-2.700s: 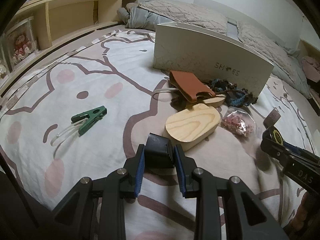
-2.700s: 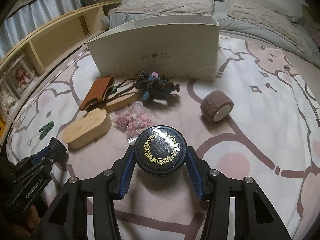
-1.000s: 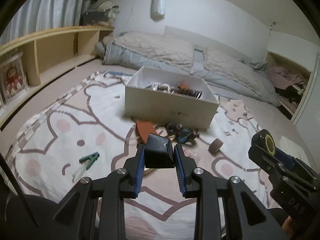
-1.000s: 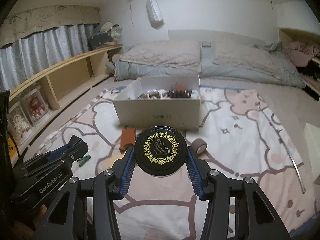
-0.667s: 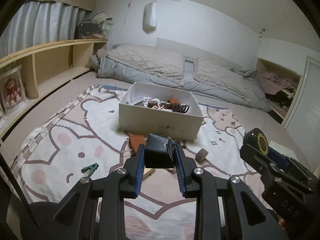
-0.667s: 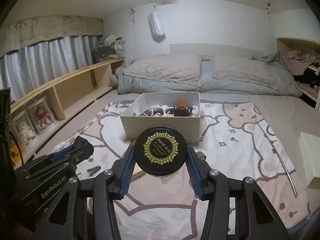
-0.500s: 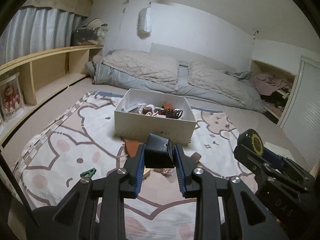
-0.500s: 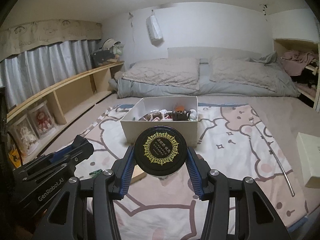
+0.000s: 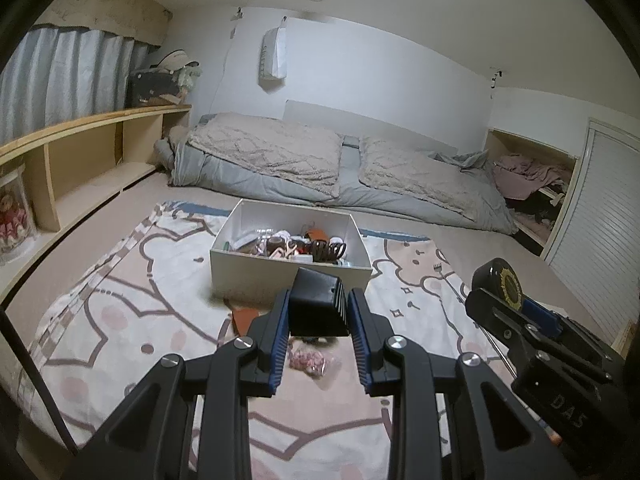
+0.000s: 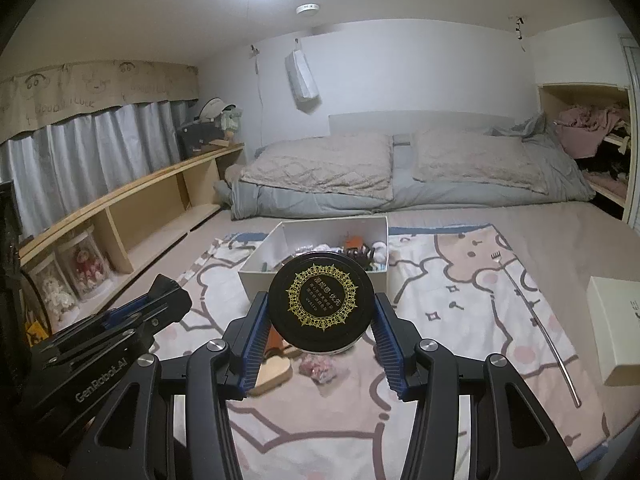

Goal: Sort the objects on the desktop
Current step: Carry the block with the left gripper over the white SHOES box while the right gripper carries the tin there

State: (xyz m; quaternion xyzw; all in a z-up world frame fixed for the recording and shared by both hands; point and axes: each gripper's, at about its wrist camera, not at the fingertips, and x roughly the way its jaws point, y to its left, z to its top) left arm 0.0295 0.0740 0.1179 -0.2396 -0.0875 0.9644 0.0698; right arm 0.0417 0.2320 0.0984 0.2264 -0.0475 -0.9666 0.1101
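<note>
My left gripper (image 9: 318, 312) is shut on a small black box-shaped object (image 9: 316, 304), held high above the patterned blanket (image 9: 120, 300). My right gripper (image 10: 320, 312) is shut on a round black jar with a gold-patterned lid (image 10: 321, 299); the same jar (image 9: 498, 280) shows at the right in the left wrist view. A white open box (image 9: 288, 270) holding several small items sits on the blanket ahead and below; it is the white box (image 10: 316, 272) partly hidden behind the jar. A wooden piece (image 10: 274, 374), a brown pouch (image 9: 242, 320) and a pink bag (image 9: 308, 360) lie in front of it.
Bedding with grey pillows (image 9: 340, 176) lies beyond the box. Wooden shelving (image 9: 80, 160) runs along the left wall. A white carton (image 10: 616, 324) and a thin metal rod (image 10: 540, 328) lie on the blanket at the right.
Both grippers have risen with their objects, so the blanket and white box look smaller and lower. More of the room and ceiling shows. Neither grip has altered.
</note>
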